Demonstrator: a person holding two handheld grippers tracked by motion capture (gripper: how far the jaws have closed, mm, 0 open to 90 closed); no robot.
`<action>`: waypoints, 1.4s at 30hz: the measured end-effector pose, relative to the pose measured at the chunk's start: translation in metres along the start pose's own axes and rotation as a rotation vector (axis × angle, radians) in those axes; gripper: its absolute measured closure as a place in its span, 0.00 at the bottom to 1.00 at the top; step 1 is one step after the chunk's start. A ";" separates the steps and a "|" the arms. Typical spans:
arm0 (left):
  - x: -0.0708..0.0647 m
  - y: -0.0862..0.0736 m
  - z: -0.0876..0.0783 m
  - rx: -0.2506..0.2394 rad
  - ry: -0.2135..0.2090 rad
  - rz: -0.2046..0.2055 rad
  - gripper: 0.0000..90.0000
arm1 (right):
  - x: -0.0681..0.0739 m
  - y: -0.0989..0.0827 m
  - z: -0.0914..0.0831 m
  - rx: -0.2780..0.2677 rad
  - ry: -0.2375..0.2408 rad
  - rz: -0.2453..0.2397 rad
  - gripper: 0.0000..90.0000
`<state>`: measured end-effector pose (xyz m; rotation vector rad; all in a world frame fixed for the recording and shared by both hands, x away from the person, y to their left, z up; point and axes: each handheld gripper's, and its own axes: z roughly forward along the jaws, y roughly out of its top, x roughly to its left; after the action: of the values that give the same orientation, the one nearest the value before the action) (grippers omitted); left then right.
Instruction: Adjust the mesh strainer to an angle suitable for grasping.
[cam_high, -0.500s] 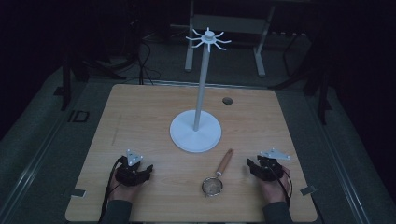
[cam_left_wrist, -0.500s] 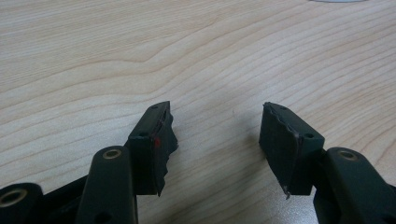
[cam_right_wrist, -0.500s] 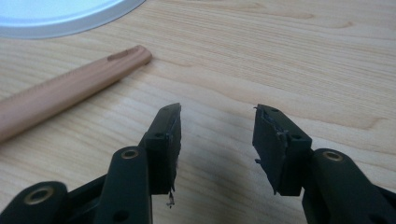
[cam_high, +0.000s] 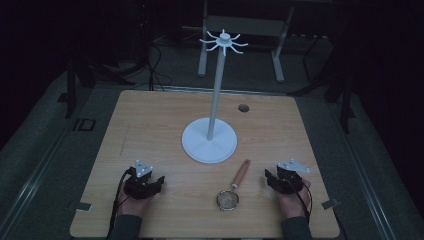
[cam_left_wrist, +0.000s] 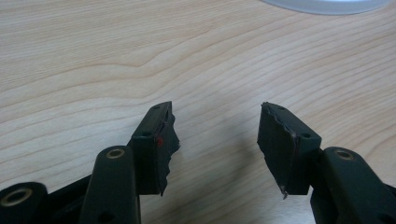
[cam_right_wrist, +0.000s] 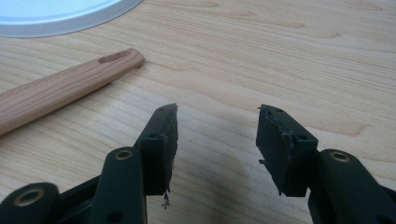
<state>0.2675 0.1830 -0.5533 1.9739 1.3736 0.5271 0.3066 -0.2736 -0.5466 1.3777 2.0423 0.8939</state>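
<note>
Left gripper (cam_high: 159, 181) low on the near left of the wooden table (cam_high: 150, 120), held in a hand, grey three-cornered plate on top; in the left gripper view (cam_left_wrist: 215, 126), jaws spread wide apart, bare wood between the pads, nothing held. Right gripper (cam_high: 268, 176) on the near right, likewise in a hand, jaws in the right gripper view (cam_right_wrist: 216, 126) gaping just as wide and clasping nothing. Between the two grippers, nearer the right one: a small strainer (cam_high: 228, 200) lying flat on the table, round mesh bowl toward the near edge, too dim to tell whether anything sits in it, wooden handle (cam_high: 242, 173) angled away toward the stand. In the right gripper view, that handle (cam_right_wrist: 60, 86) just ahead and to the left of the left jaw, apart from it, a slot-shaped hanging hole near its tip. Beyond both grippers, mid-table: white stand with a round base (cam_high: 209, 142), slim upright pole (cam_high: 216, 85) and a ring of hooks (cam_high: 223, 41) at the top, none carrying anything; edge of that base at the top of the left gripper view (cam_left_wrist: 327, 5) and at the upper left of the right gripper view (cam_right_wrist: 60, 16). No readable writing or brand on gripper, strainer or stand. Small dark round hole (cam_high: 243, 107) in the tabletop far beyond the right gripper.
</note>
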 end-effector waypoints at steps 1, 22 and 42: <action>0.000 0.000 0.000 0.000 0.000 0.000 0.51 | 0.000 0.000 0.000 0.000 0.000 0.000 0.53; -0.029 0.040 -0.015 -0.009 -0.062 0.048 0.52 | -0.005 -0.002 -0.001 -0.013 -0.025 0.009 0.51; -0.068 0.087 0.001 0.032 -0.135 0.132 0.52 | -0.007 -0.003 0.000 -0.005 -0.050 -0.001 0.50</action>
<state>0.3002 0.1003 -0.4886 2.0957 1.1818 0.4253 0.3068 -0.2808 -0.5483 1.3818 2.0022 0.8553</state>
